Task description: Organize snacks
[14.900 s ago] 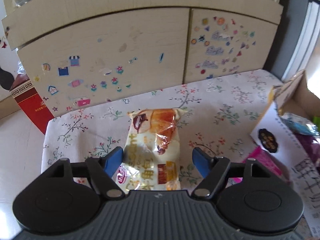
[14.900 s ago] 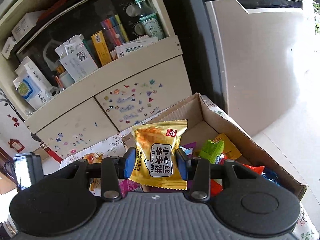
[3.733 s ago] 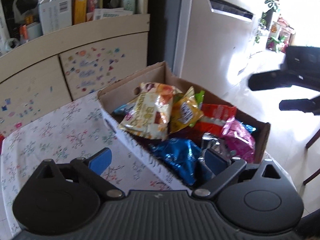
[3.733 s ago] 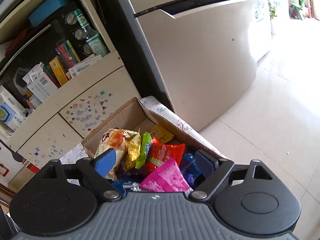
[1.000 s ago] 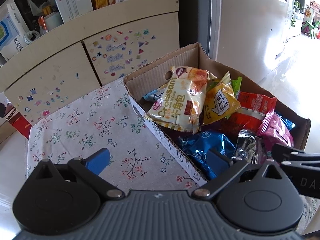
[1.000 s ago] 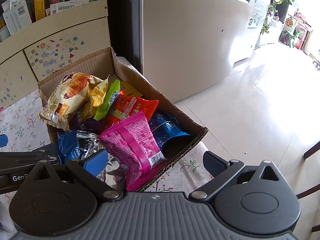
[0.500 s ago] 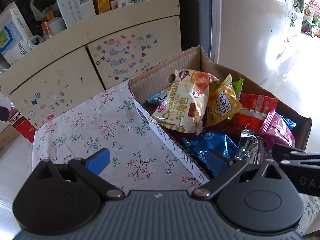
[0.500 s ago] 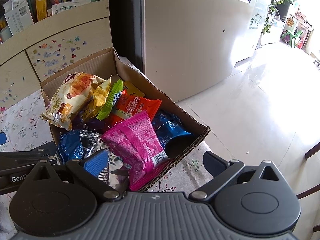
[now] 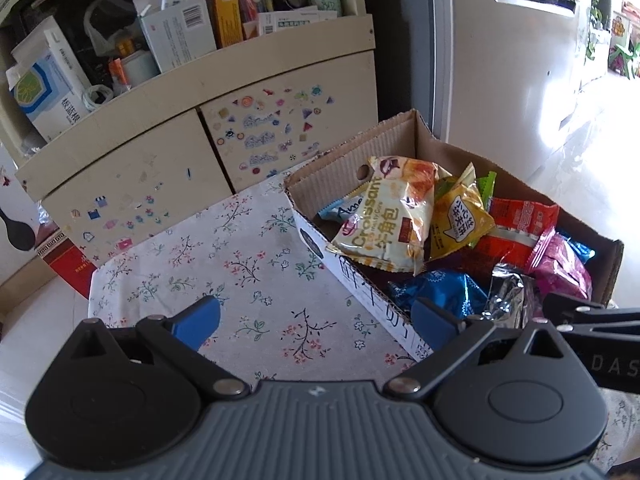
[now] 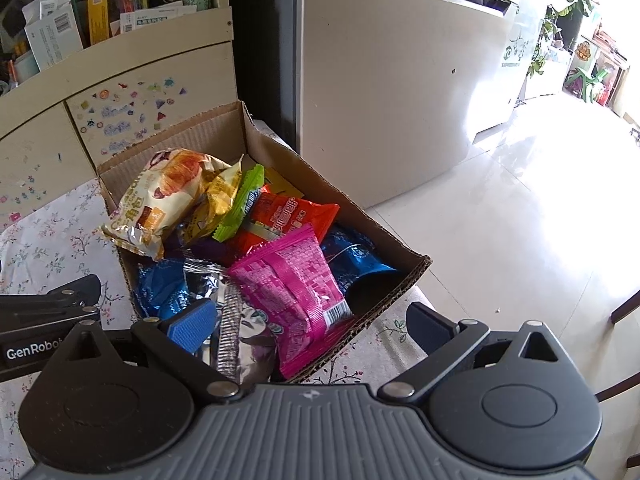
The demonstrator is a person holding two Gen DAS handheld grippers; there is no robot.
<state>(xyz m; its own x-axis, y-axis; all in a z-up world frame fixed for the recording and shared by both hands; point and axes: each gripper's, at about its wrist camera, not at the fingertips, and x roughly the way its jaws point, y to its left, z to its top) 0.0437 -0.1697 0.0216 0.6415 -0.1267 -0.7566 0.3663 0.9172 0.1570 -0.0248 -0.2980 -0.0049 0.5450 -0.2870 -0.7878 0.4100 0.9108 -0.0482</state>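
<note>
A cardboard box (image 9: 332, 172) (image 10: 280, 160) on the flowered tablecloth holds several snack packs. A croissant pack (image 9: 380, 224) (image 10: 160, 196) lies on top at the back, beside a yellow waffle pack (image 9: 460, 216), a red pack (image 10: 292, 212), a pink pack (image 10: 292, 292) and blue packs (image 9: 436, 288). My left gripper (image 9: 316, 322) is open and empty, above the tablecloth at the box's near left edge. My right gripper (image 10: 308, 326) is open and empty, above the box's near right corner. Each gripper's body shows at the other view's edge.
The flowered tablecloth (image 9: 224, 264) covers the small table left of the box. A stickered cabinet (image 9: 168, 160) with a cluttered shelf stands behind it. A red box (image 9: 68, 264) sits on the floor at the left. A pale fridge (image 10: 400, 80) and tiled floor (image 10: 520, 200) lie to the right.
Both grippers have drawn back and up a little from the box, both staying open and empty. The snack packs in the box have not moved.
</note>
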